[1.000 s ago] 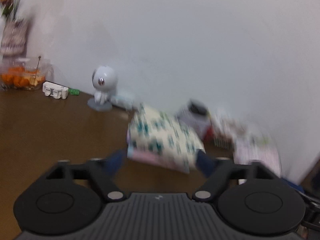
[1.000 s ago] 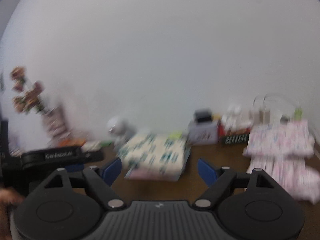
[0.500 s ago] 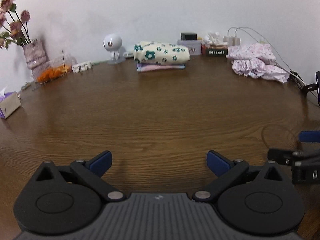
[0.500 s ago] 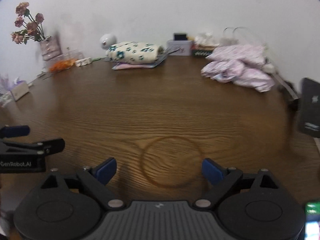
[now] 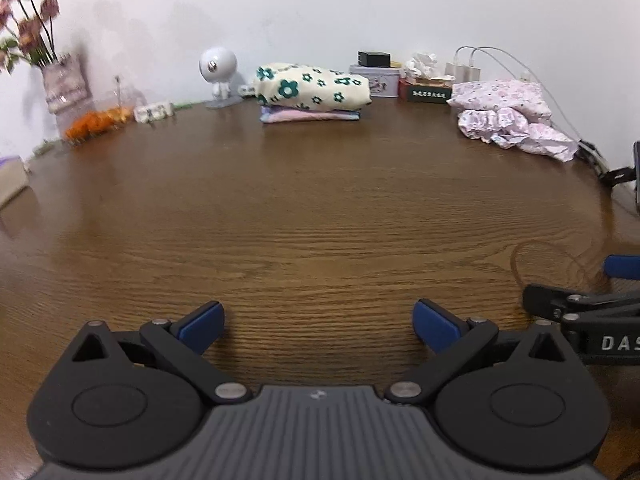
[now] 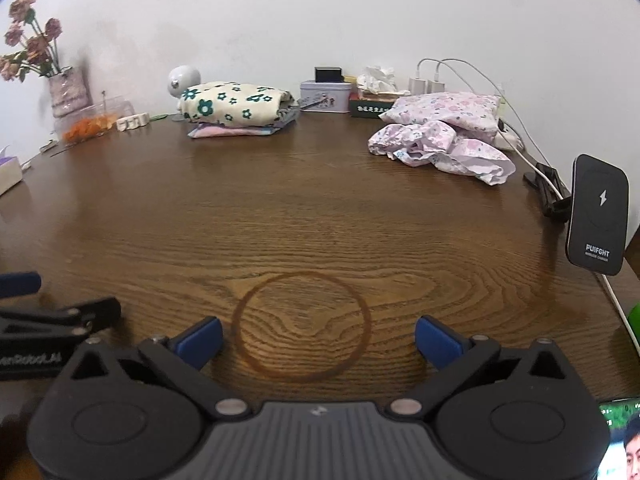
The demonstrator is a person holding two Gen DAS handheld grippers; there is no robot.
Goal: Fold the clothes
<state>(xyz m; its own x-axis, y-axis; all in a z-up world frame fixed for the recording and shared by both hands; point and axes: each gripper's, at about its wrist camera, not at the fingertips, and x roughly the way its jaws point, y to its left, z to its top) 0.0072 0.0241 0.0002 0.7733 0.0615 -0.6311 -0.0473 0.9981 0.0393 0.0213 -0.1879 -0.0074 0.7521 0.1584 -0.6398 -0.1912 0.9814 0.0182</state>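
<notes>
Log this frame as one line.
left gripper: open, empty | right gripper: opening, empty | folded stack: far edge | crumpled pink garment: unfolded

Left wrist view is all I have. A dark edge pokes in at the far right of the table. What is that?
Observer: A black wireless charger on a stand. It is upright at the right edge of the table and has a lightning bolt on its face.
Operator: Is anything in the right gripper?
Observer: No. The right gripper has its jaws opening. Between its fingers there is only bare wood and a brown ring stain.
Operator: Anything else close to it?
Observer: A lit phone screen shows in the lower right corner of the right wrist view.
</notes>
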